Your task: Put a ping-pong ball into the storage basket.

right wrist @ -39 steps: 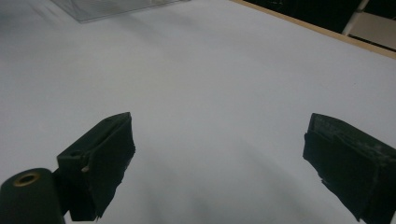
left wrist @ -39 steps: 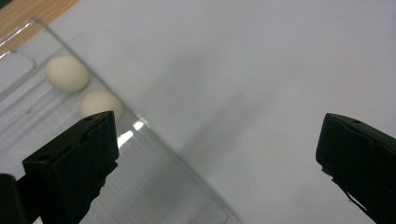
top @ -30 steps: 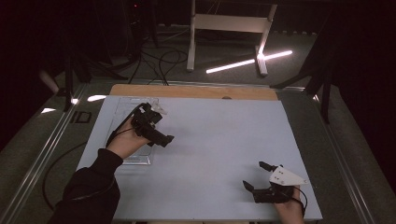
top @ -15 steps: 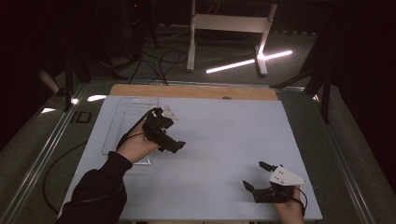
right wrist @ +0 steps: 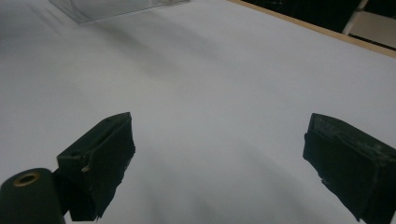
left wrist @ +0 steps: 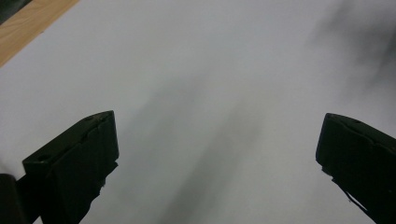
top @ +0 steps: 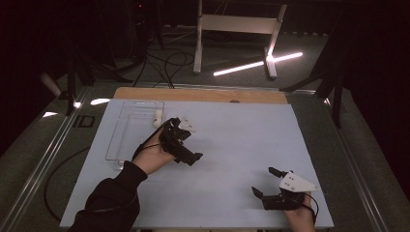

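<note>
Since a second ago my left tool (top: 186,151) has travelled rightward, off the clear plastic tray (top: 126,137) and out over the pale blue table (top: 232,140); my right tool (top: 270,186) has kept its place near the front right corner.

From left to right: the clear plastic tray lies flat at the table's left side, a small white object (top: 157,121) at its far right edge. Just right of the tray, my left hand (top: 153,155) holds the left tool over bare table, jaws spread wide and gripping nothing, as the left gripper view confirms. Well apart, near the table's front edge, the right tool rests low, its grey three-cornered plate (top: 296,182) on top, jaws likewise wide apart and empty; its own view looks across the table toward the tray (right wrist: 116,8).
</note>
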Demonstrator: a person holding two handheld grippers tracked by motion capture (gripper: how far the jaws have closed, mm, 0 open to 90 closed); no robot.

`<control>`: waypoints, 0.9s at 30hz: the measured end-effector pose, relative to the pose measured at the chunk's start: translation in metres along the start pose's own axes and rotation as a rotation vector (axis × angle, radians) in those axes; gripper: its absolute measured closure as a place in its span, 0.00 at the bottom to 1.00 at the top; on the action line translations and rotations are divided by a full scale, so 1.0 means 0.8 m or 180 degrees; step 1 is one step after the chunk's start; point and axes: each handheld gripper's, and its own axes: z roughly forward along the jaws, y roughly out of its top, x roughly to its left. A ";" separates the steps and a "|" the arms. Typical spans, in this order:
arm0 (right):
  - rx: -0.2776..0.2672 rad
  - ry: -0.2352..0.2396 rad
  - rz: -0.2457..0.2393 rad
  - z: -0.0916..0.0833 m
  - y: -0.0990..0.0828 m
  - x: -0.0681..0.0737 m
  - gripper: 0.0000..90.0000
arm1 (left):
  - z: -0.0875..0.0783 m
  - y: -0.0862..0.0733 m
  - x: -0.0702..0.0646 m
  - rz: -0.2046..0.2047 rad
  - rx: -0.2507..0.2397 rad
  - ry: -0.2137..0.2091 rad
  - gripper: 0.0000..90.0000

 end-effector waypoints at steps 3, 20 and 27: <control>0.0004 0.0003 -0.0003 0.000 0.000 0.000 0.10 | 0.009 0.000 -0.007 0.0031 0.0030 -0.0104 0.01; 0.0002 0.0013 -0.0014 0.000 0.000 0.001 0.10 | 0.035 -0.019 -0.047 0.0206 0.0057 -0.0362 0.01; -0.0002 0.0016 -0.0021 0.000 0.000 0.000 0.10 | 0.041 -0.033 -0.057 0.0212 0.0117 -0.0438 0.01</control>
